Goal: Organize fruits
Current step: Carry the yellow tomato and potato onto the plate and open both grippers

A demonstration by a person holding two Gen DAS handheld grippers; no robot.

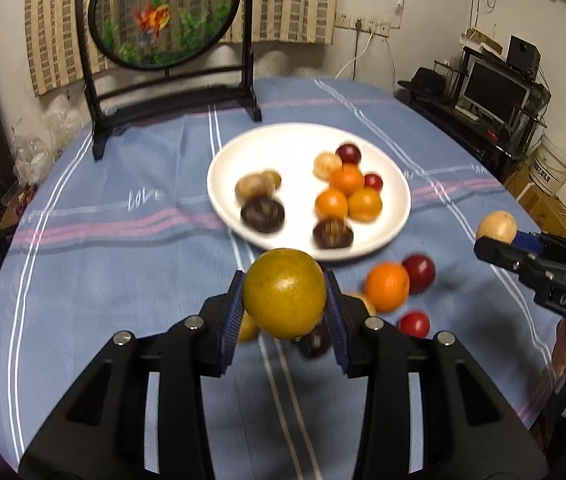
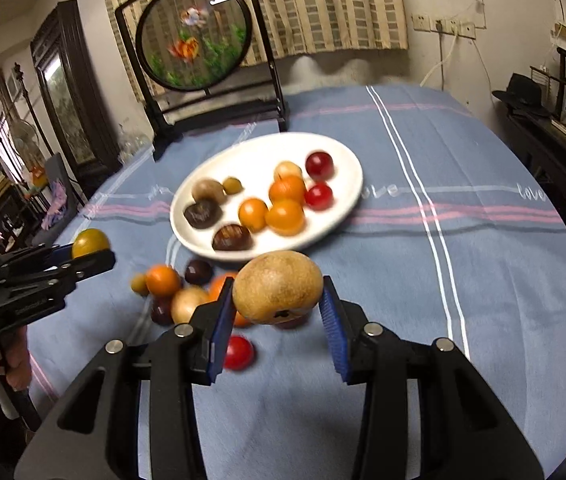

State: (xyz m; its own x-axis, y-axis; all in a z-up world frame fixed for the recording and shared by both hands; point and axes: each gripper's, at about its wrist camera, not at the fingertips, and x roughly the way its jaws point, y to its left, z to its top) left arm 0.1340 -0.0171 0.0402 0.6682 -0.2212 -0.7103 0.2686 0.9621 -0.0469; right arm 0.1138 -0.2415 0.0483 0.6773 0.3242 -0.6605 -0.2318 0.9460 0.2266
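My left gripper [image 1: 285, 300] is shut on a yellow-green citrus fruit [image 1: 285, 294], held above the table just in front of the white plate [image 1: 235, 160]. My right gripper [image 2: 277, 300] is shut on a tan round fruit [image 2: 277, 286], also held in front of the plate [image 2: 251, 152]. The plate holds several fruits: oranges [image 1: 347, 196], red plums [image 1: 349, 153], brown fruits [image 1: 262, 213]. Loose fruits lie on the cloth near the plate's front edge: an orange [image 1: 386, 286], red ones [image 1: 419, 273], and several more [image 2: 163, 280]. Each gripper shows in the other view, the right one [image 1: 497, 232] and the left one [image 2: 91, 246].
The round table carries a blue striped cloth [image 1: 123, 260]. A black-framed round goldfish screen [image 1: 163, 12] stands at the table's far side behind the plate. A dark desk with a monitor [image 1: 491, 88] is off to the right of the table.
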